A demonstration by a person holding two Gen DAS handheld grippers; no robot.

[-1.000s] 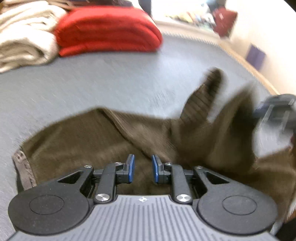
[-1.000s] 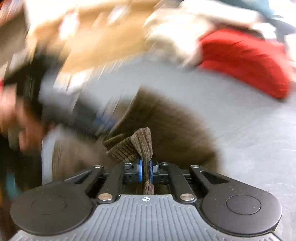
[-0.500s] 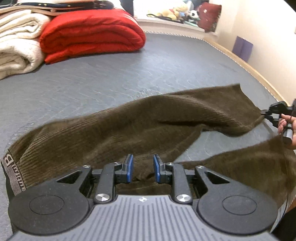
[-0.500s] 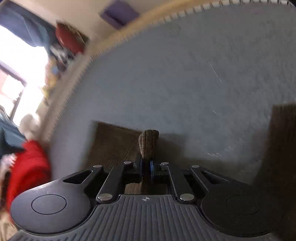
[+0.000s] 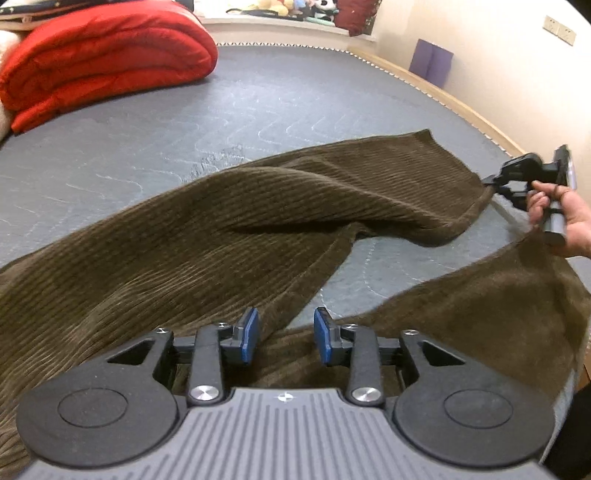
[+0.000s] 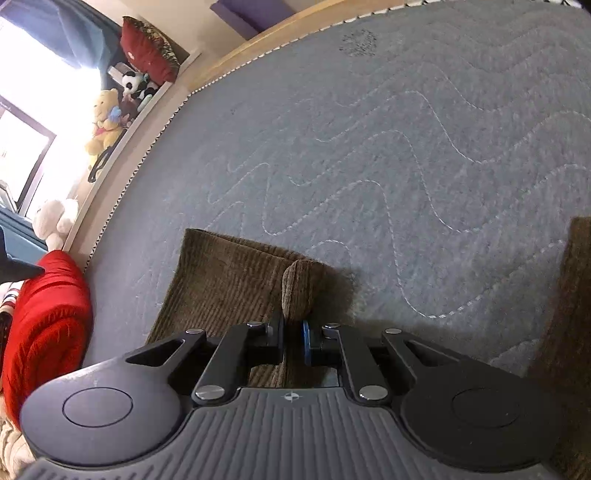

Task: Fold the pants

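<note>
Right tongs (image 6: 293,338) clamped on a fold of brown corduroy pants (image 6: 225,284) over the grey quilted bed (image 6: 388,147).

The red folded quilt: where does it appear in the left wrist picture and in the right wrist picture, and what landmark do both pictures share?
Left wrist view: the red folded quilt lies at the top left, on the far part of the grey mattress.
Right wrist view: it shows at the left edge, low down.
Shared landmark: the soft toys on the window ledge, at the top middle in the left view and at the upper left in the right view.
</note>
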